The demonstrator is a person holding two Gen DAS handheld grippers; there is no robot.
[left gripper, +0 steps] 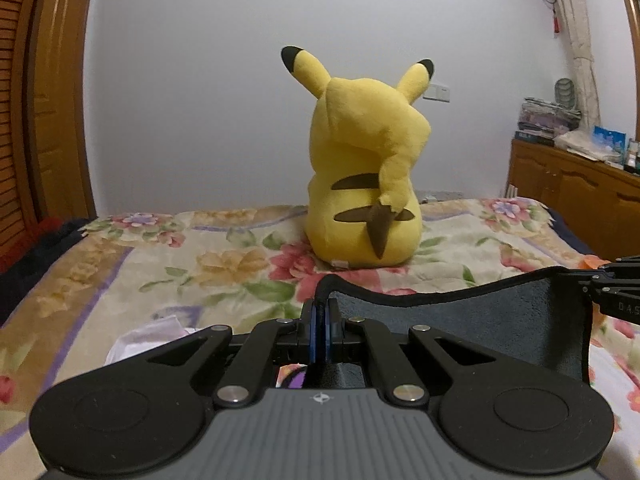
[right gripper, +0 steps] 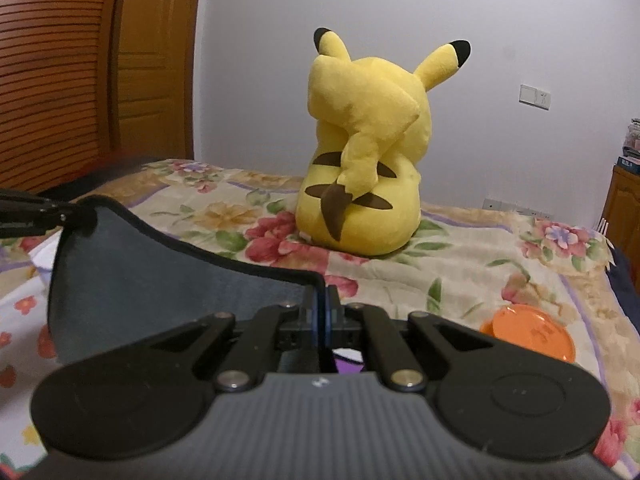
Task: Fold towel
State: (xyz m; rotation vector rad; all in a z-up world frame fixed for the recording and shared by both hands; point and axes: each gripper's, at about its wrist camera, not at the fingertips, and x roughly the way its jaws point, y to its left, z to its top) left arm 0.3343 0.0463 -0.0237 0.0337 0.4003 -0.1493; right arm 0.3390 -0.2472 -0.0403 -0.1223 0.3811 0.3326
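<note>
A dark grey towel (left gripper: pixel 492 320) with a black hem hangs stretched between my two grippers above the bed. My left gripper (left gripper: pixel 320 308) is shut on the towel's left top corner. My right gripper (right gripper: pixel 323 300) is shut on the right top corner, with the towel (right gripper: pixel 160 280) sagging away to its left. The right gripper also shows at the right edge of the left wrist view (left gripper: pixel 616 288), and the left gripper at the left edge of the right wrist view (right gripper: pixel 36 208). The towel's lower part is hidden behind the gripper bodies.
A yellow Pikachu plush (left gripper: pixel 364 168) sits on the floral blanket (left gripper: pixel 160 264) ahead, back toward me. An orange plate (right gripper: pixel 532 332) lies on the blanket at right. White crumpled fabric (left gripper: pixel 148 336) lies at left. A wooden cabinet (left gripper: pixel 576 188) stands right, a wooden wardrobe (right gripper: pixel 80 72) left.
</note>
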